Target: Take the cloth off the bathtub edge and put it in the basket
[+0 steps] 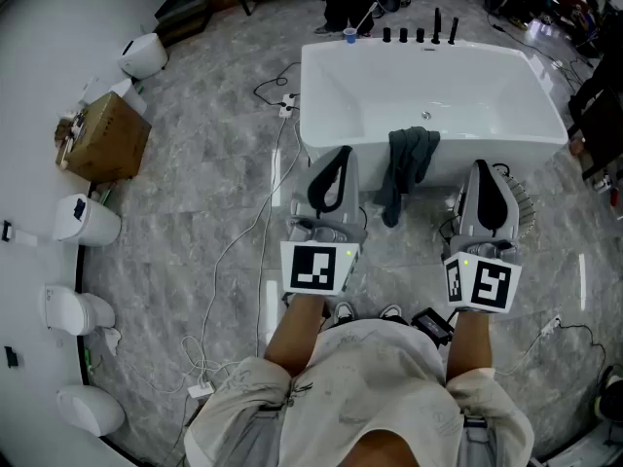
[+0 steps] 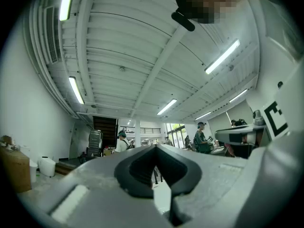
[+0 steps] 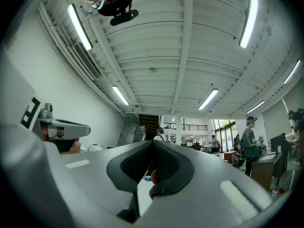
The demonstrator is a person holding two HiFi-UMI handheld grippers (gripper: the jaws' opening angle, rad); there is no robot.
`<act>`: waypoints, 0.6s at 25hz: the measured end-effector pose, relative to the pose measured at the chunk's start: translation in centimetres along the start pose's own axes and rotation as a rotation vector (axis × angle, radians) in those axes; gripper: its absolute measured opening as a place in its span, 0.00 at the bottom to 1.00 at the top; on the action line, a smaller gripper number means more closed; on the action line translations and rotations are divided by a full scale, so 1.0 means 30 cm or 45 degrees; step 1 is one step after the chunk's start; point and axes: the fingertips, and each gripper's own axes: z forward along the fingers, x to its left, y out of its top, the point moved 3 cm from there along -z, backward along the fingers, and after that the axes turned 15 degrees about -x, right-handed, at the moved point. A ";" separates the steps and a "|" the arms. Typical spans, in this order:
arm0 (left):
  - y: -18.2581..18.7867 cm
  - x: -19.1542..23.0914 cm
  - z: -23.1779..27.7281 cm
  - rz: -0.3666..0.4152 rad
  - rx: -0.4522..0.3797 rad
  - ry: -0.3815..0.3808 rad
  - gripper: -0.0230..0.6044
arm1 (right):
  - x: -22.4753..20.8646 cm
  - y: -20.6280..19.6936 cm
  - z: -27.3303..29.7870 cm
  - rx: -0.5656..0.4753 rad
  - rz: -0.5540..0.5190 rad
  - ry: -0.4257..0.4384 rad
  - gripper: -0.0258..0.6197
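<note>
The person is standing in front of the bathtub [image 1: 341,86] with both forearms reaching forward at waist height. Each hand is carrying a gripper tipped a little above level, with its marker cube facing up toward the head camera. The left gripper [image 1: 336,163] is pointing toward 12 o'clock at the near rim of the tub. Its jaws are pressing together at the tips with nothing between them. The right gripper [image 1: 484,175] is sitting parallel to it at about 1 o'clock. Its jaws are likewise closed and empty.

The cloth [image 1: 407,168], dark grey, is hanging over the near edge of the bathtub at 12 o'clock. It is draping down the outer wall between the two grippers, and neither one is touching it. The basket [image 1: 527,210], a wire one, is standing on the floor at 2 o'clock by the tub's near right corner, and the right gripper is hiding part of it.

Black taps [image 1: 420,33] are lining the far rim of the tub at 12 o'clock, with a small blue cup [image 1: 349,35] at their left end. Cables [image 1: 243,236] are trailing across the marbled floor [image 1: 195,193] at 10 o'clock. A cardboard box [image 1: 105,139] is sitting at 10 o'clock near the curved white wall, and white containers [image 1: 86,220] are lining that wall round to 8 o'clock. Both gripper views are looking up at a ribbed ceiling with strip lights, with people standing far off.
</note>
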 end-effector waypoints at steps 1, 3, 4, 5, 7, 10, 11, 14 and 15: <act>-0.007 -0.007 0.002 -0.001 0.003 -0.003 0.03 | -0.006 -0.004 -0.002 0.002 0.001 -0.001 0.04; -0.018 -0.023 0.007 -0.006 0.007 -0.007 0.03 | -0.019 -0.010 -0.008 0.007 0.001 -0.003 0.04; -0.022 -0.032 0.009 -0.009 0.010 -0.005 0.03 | -0.027 -0.013 -0.011 0.010 0.001 -0.003 0.04; -0.026 -0.041 0.012 -0.012 0.013 -0.003 0.03 | -0.035 -0.016 -0.014 0.015 0.000 -0.002 0.04; -0.032 -0.058 0.018 -0.016 0.022 0.000 0.03 | -0.053 -0.022 -0.022 0.027 -0.001 -0.003 0.04; -0.048 -0.091 0.030 -0.014 0.036 -0.010 0.03 | -0.085 -0.034 -0.040 0.037 0.002 -0.011 0.04; -0.055 -0.106 0.033 -0.015 0.041 -0.013 0.03 | -0.098 -0.039 -0.048 0.040 0.004 -0.013 0.04; -0.072 -0.156 0.046 -0.018 0.052 -0.025 0.03 | -0.138 -0.051 -0.072 0.044 0.019 -0.015 0.04; -0.076 -0.175 0.052 -0.018 0.055 -0.029 0.03 | -0.154 -0.054 -0.081 0.043 0.032 -0.018 0.04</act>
